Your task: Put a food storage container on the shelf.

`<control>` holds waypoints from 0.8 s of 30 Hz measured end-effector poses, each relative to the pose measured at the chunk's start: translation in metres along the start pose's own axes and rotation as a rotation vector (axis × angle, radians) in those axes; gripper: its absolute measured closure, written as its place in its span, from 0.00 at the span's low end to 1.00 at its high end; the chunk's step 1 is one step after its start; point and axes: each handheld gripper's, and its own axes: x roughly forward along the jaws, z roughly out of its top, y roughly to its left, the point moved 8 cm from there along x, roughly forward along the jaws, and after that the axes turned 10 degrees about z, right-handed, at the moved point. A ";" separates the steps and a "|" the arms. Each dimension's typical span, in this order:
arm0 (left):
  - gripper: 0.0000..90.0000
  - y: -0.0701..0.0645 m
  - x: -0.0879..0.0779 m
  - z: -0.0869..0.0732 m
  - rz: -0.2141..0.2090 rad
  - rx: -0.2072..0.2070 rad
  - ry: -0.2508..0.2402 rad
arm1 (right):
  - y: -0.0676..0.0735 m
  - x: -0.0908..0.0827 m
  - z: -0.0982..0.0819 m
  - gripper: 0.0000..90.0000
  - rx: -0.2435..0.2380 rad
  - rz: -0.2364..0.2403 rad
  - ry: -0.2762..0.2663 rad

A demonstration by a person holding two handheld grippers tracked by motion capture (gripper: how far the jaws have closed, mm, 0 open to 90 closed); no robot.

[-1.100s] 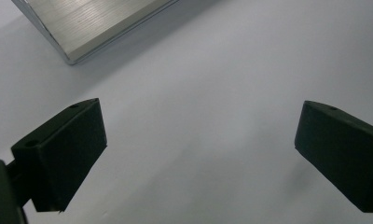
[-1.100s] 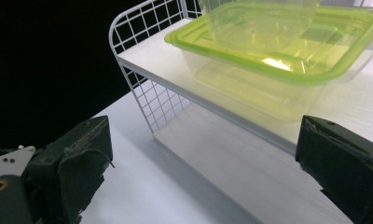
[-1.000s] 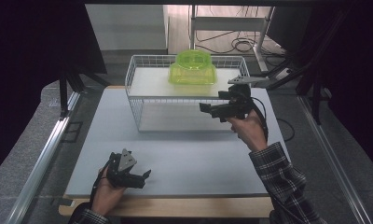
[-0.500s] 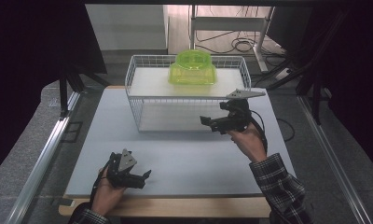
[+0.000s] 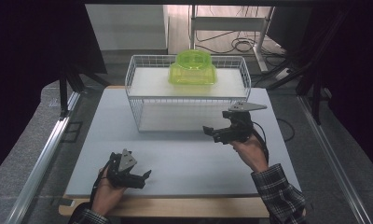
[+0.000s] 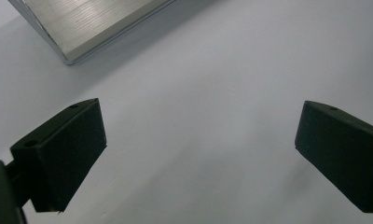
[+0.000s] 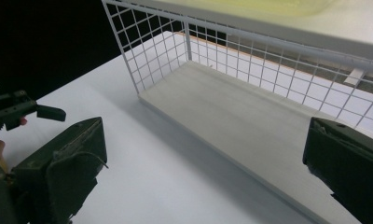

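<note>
**Both grippers empty, green container up on the rack**

I have 2 grippers over the white table [image 5: 184,163], and neither holds anything. My right gripper [image 5: 217,133] hovers just in front of the wire rack [image 5: 138,100], on its right side, jaws spread wide with only the rack's lower shelf [image 7: 250,121] showing between them. My left gripper [image 5: 142,177] sits low near the table's front edge, well apart from the rack, jaws also wide apart over bare tabletop [image 6: 198,116].

The thing nearest my right gripper is the translucent green container [image 5: 192,69]. It rests on the rack's upper shelf [image 5: 152,84], near the middle and toward the back, upright as far as I can tell. Its underside shows as a yellow-green band at the top of the right gripper view.

My judgement: the work sits at 1 of its ends. Either the container has been placed on top and the job is essentially done, or the grasp has not yet begun. I cannot tell which. The lower shelf holds nothing, and no contact exists between either gripper and the container. If a pick is left, the right gripper must rise to the top shelf first.
</note>
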 end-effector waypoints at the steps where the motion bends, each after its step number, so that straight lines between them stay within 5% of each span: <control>1: 0.02 0.000 0.000 0.000 -0.001 -0.001 0.001 | -0.001 0.000 -0.003 0.00 0.001 -0.003 0.000; 24: 0.02 -0.001 0.001 -0.001 -0.005 0.008 0.007 | -0.011 -0.009 -0.057 0.00 -0.024 -0.079 0.052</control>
